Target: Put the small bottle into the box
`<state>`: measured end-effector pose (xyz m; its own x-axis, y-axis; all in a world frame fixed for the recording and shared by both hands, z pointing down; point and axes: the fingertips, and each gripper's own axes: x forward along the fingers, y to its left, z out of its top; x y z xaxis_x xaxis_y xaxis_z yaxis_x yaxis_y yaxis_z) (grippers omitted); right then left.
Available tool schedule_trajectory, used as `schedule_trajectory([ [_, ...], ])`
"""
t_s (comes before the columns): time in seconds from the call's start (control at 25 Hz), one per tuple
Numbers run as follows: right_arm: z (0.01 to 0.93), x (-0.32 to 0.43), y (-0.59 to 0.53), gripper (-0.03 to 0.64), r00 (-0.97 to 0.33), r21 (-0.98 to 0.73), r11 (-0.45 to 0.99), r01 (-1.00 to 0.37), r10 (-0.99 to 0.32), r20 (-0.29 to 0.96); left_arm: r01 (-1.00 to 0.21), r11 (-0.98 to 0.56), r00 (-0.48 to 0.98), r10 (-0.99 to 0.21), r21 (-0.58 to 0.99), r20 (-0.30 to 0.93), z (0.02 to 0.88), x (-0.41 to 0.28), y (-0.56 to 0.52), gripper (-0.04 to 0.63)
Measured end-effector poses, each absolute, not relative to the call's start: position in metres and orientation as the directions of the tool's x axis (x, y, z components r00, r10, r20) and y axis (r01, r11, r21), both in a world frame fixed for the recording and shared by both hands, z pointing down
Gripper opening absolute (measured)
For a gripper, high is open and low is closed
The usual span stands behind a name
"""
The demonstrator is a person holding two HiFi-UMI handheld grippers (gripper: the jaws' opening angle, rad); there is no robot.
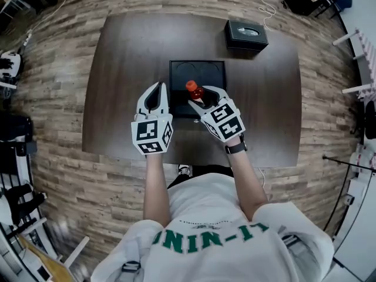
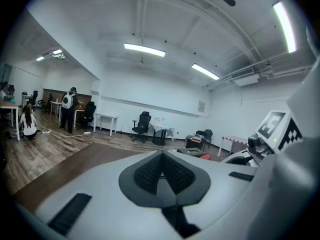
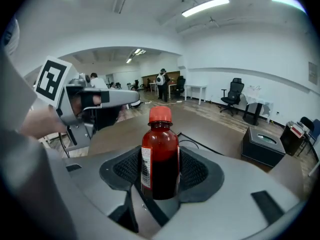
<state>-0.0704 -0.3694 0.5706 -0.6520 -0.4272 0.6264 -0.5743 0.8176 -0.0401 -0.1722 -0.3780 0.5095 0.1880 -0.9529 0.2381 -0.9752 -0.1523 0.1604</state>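
A small dark red bottle [image 1: 195, 91] with an orange-red cap stands upright between the pads of my right gripper [image 1: 200, 97], which is shut on it. In the right gripper view the bottle [image 3: 160, 156] fills the middle, and my right gripper [image 3: 161, 171] clamps its lower body. It hangs over the front part of the shallow black box [image 1: 197, 75] on the dark brown table [image 1: 129, 46]. My left gripper [image 1: 156, 96] is held to the left of the box, its jaws closed with nothing between them; my left gripper [image 2: 161, 175] shows the pads meeting.
A black tissue box [image 1: 245, 35] sits at the table's far right, also seen as the tissue box [image 3: 264, 145] in the right gripper view. Cables lie on the wooden floor beyond the table. Office chairs, desks and people stand far off in the room.
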Motion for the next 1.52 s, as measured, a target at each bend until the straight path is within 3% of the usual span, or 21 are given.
schedule_trajectory([
  [0.36,0.664,-0.073,-0.356,0.235,-0.549,0.013,0.952,-0.305,-0.187,0.814,-0.973,-0.182,0.214,-0.942,0.143,0.259,0.534,-0.171,-0.400,0.006],
  [0.8,0.743,-0.055,-0.355,0.235,-0.357,0.056,0.998,-0.036,-0.065,0.932,-0.970,-0.189,0.227,-0.927,0.152,0.299,0.556,-0.162,-0.399,0.006],
  [1.2,0.769,-0.044,-0.356,0.235,-0.283,0.045,0.999,0.026,-0.036,0.958,-0.974,-0.170,0.210,-0.925,0.150,0.317,0.562,-0.166,-0.393,0.006],
  [1.52,0.773,-0.046,-0.359,0.236,-0.348,0.010,1.000,-0.029,-0.020,0.937,-0.976,-0.155,0.198,-0.926,0.153,0.322,0.561,-0.170,-0.388,0.006],
])
